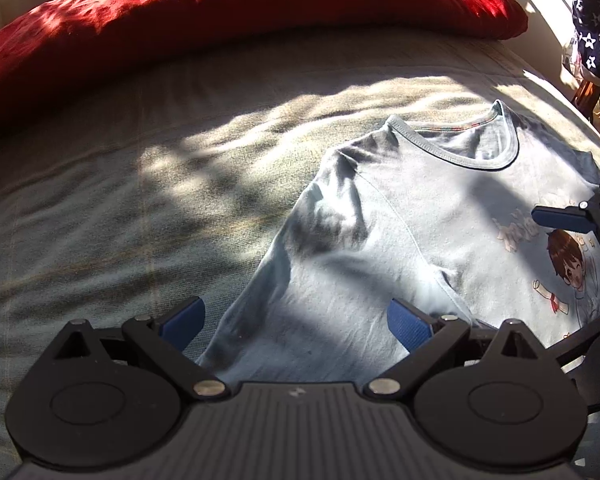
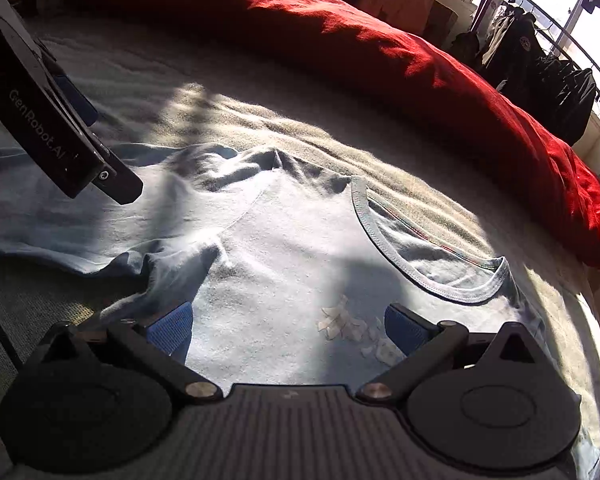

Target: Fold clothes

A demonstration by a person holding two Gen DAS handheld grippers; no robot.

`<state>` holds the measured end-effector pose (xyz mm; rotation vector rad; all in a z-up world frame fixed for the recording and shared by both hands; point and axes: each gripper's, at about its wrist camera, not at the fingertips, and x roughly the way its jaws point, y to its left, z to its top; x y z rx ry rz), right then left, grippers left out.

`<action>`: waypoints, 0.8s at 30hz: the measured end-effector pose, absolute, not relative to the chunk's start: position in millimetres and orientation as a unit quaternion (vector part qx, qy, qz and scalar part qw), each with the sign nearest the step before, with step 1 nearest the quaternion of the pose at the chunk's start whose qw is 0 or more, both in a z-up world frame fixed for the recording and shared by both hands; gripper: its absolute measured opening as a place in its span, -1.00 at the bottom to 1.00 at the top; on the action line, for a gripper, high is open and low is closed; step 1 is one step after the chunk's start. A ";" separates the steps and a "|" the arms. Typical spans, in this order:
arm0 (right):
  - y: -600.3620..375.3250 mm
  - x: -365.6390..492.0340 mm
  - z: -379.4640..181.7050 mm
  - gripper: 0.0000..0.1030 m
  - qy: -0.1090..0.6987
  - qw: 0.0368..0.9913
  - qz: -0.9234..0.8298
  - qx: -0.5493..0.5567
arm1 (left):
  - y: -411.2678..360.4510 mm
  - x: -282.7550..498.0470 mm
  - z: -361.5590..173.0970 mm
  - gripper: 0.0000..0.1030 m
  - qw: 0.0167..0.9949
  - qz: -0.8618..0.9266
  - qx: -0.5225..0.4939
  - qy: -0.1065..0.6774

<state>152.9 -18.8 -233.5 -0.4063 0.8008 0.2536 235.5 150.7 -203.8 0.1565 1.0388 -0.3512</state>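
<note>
**Still flat: a pale blue shirt spread on the bed, both grippers released above it**

Plainly, a light blue T-shirt (image 1: 400, 240) is seen laid face up on the grey bed cover (image 1: 120, 208), its neckline (image 1: 460, 148) turned toward the red duvet (image 1: 220, 12) that is bunched along the far edge of the bed. A cartoon print (image 1: 568, 264) is carried on the chest. One sleeve (image 1: 256, 300) is stretched out toward the near edge of the bed in the left wrist view, and creases are gathered around its shoulder seam. Patches of sunlight and shadow are cast across cloth and cover alike.

The left gripper (image 1: 296, 320) is held just above that sleeve — its blue-padded fingers (image 1: 408, 322) are spread wide apart and nothing is grasped between them. Whether the pads are touching the fabric cannot be told.

The right gripper (image 2: 288, 324) is placed over the chest of the shirt, below the neckline, with its fingers (image 2: 170, 330) likewise released and empty; the upper part of the print is seen between them. In the right wrist view the left gripper's black body is shown at the upper left, above the outstretched sleeve.

Beyond the bed, dark clothes on a rail (image 2: 540, 60) are hung by the window, and a navy star-patterned cloth (image 1: 596, 28) is seen past the far right corner of the bed.
</note>
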 end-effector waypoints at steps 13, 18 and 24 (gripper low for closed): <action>-7.5 117.3 -217.9 1.00 0.395 0.875 0.203 -0.194 | 132.1 234.2 -224.1 0.89 0.827 -0.193 0.087 0.521; -28.0 132.1 -216.6 1.00 0.396 0.886 0.161 -0.179 | 126.4 214.2 -216.9 0.89 0.823 -0.208 0.147 0.508; -23.6 131.2 -231.8 1.00 0.412 0.879 0.160 -0.180 | 156.5 217.3 -194.0 0.89 0.840 -0.154 0.114 0.507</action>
